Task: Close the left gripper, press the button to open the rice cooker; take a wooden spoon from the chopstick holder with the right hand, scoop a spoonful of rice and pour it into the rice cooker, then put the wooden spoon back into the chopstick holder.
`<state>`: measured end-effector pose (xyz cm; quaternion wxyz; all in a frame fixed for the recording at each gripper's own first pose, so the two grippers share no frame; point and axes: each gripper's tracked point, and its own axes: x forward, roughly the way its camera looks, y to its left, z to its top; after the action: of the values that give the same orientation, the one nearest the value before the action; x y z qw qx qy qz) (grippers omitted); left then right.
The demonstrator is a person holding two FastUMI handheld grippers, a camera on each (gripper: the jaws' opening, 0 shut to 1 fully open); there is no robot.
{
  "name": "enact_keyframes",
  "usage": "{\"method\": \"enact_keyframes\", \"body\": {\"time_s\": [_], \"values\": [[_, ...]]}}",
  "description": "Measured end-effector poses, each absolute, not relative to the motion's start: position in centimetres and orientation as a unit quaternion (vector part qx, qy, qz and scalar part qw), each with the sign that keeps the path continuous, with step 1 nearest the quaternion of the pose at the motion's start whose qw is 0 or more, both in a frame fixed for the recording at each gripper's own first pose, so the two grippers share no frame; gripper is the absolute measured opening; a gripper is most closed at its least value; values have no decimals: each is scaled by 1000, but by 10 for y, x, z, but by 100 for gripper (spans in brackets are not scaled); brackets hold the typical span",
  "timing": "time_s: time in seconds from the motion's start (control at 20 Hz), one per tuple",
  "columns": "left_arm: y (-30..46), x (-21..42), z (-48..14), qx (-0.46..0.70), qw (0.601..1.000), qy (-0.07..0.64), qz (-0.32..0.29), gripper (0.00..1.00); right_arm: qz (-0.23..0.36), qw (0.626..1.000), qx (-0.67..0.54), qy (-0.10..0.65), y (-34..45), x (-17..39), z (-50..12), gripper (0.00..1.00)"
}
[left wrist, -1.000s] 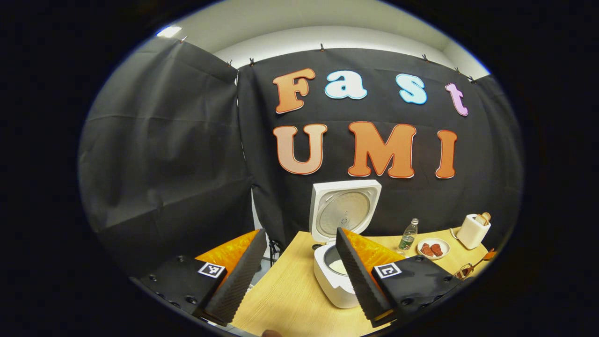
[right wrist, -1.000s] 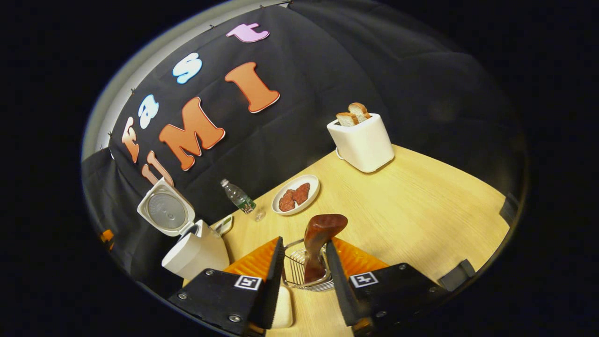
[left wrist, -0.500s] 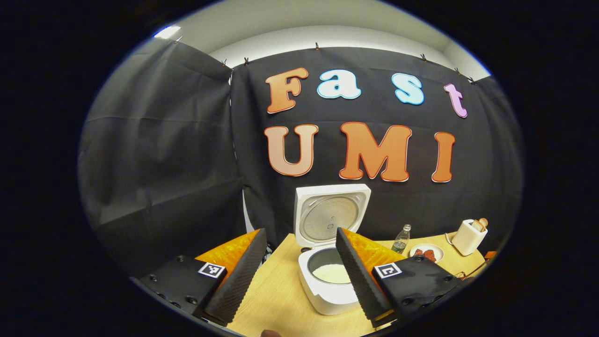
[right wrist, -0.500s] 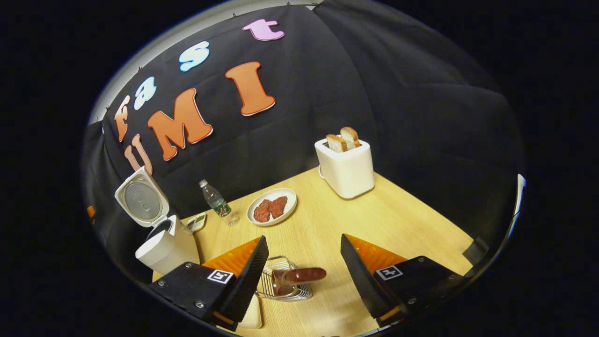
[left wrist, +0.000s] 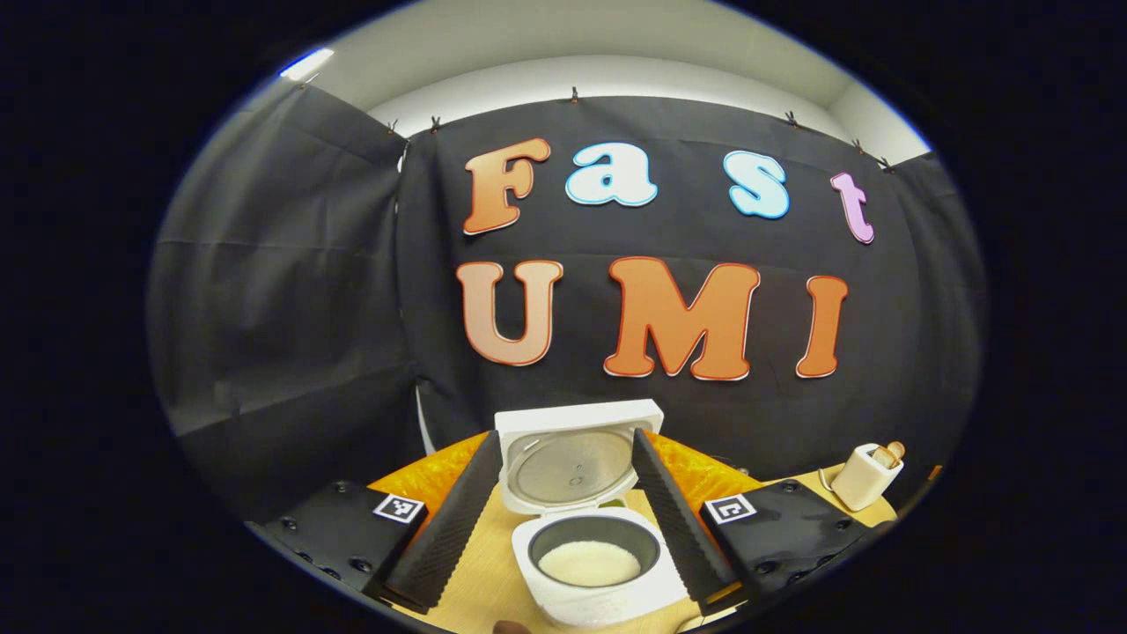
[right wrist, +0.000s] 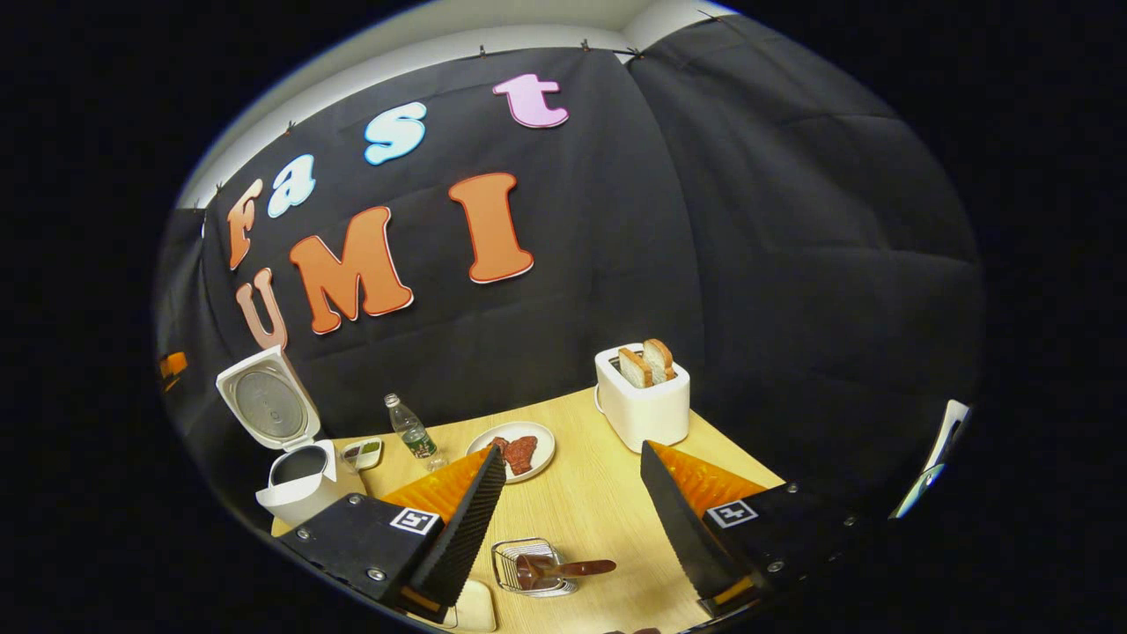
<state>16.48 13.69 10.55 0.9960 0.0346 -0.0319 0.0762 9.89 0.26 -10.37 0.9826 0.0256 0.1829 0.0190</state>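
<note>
We judge the task to be at its very end: the rice cooker (left wrist: 588, 563) stands with its lid (left wrist: 574, 462) up and a pale bed of rice (left wrist: 588, 562) in the pot, and the wooden spoon (right wrist: 563, 569) lies across the chopstick holder (right wrist: 526, 568), its bowl inside the wire basket and its handle sticking out over the rim toward our right. Our right gripper (right wrist: 572, 519) hangs above and behind the holder with its fingers spread wide and nothing between them; our left gripper (left wrist: 559, 506) is likewise open and empty, its fingers framing the cooker from the near side without touching it. The spoon is in, but lying rather than upright, so if anything is left it would be a small nudge to seat it deeper; otherwise we only need to draw both hands clear. The bench (right wrist: 607, 493) is open between the holder and the toaster (right wrist: 643, 396), which gives the right hand free space. To the left of the holder stand a plate of meat (right wrist: 519, 449), a bottle (right wrist: 410, 431) and a small dish (right wrist: 365, 453) near the cooker, so we would avoid sweeping that way. The raised lid is what the left hand must not knock.
</note>
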Motion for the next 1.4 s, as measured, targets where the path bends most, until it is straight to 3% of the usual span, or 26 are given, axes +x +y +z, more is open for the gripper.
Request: {"method": "enact_keyframes", "body": {"time_s": [0.5, 0.8, 1.0, 1.4], "values": [[151, 318, 125, 52, 996, -15, 70, 100, -25, 987, 23, 155, -16, 80, -65, 95], [171, 385, 74, 41, 995, 54, 77, 100, -28, 988, -3, 151, -13, 75, -52, 94], [182, 396, 62, 40, 993, 65, 92, 100, -11, 989, -15, 148, -1, 73, -43, 95], [164, 358, 48, 19, 992, 90, 82, 100, 10, 991, -14, 135, 4, 66, -31, 95]]}}
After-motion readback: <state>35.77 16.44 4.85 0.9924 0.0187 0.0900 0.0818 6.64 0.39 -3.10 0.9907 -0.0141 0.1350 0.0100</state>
